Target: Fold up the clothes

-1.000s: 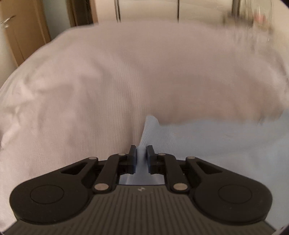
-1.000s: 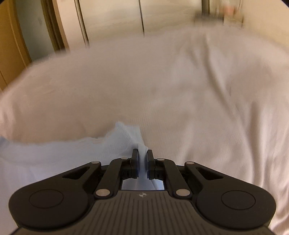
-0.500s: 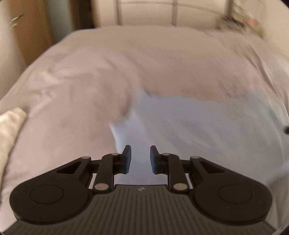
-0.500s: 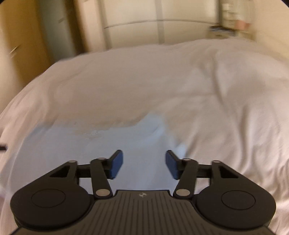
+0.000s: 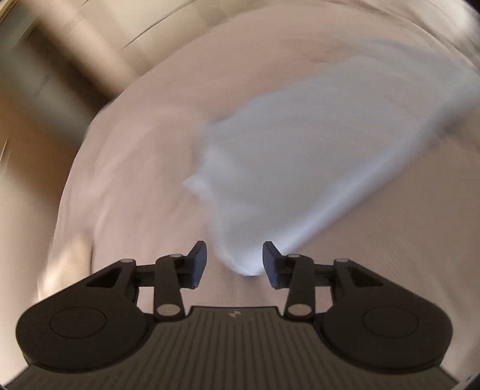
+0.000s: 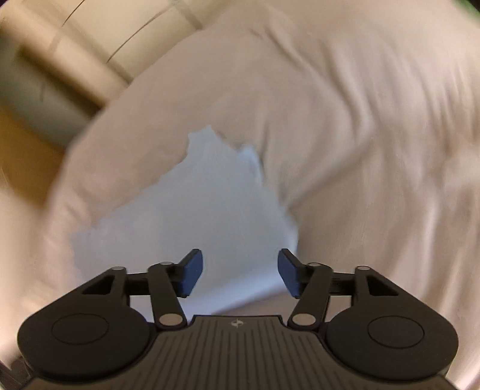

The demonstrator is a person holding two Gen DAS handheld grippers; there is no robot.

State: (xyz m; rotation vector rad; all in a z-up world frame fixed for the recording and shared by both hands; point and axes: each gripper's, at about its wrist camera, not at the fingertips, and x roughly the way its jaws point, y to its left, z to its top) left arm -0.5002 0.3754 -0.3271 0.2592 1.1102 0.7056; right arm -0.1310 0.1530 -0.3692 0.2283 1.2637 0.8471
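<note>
In the left wrist view, the left tongs (image 5: 234,260) stand with their two dark fingers (image 5: 198,264) spread wide apart and nothing clamped between them. Ahead of them a pale blue garment (image 5: 300,168) lies on the bed (image 5: 144,168), which is covered in a whitish sheet. The garment runs from a rounded corner just in front of the gap between the fingers up and away toward the upper right of the frame, its near corner sitting close beside the right-hand finger without being pinched. The whole view is tilted and heavily blurred, so the folds and edges of the cloth are hard to read. Beyond the bed, at the upper left, there is brown furniture (image 5: 39,78), smeared too much to tell apart. In the right wrist view, the right tongs (image 6: 239,271) are likewise wide open, blue-padded fingers (image 6: 192,267) held well apart and gripping nothing. The same pale blue garment (image 6: 210,210) lies on the bed (image 6: 375,135) directly ahead, filling the space between and beyond the fingers and tapering to a ragged point farther off; its near edge passes under the tongs. The sheet shows long wrinkles on the right side. This view is also tilted and blurred, with a pale wardrobe-like panel (image 6: 99,27) and brown wood at the upper left.
</note>
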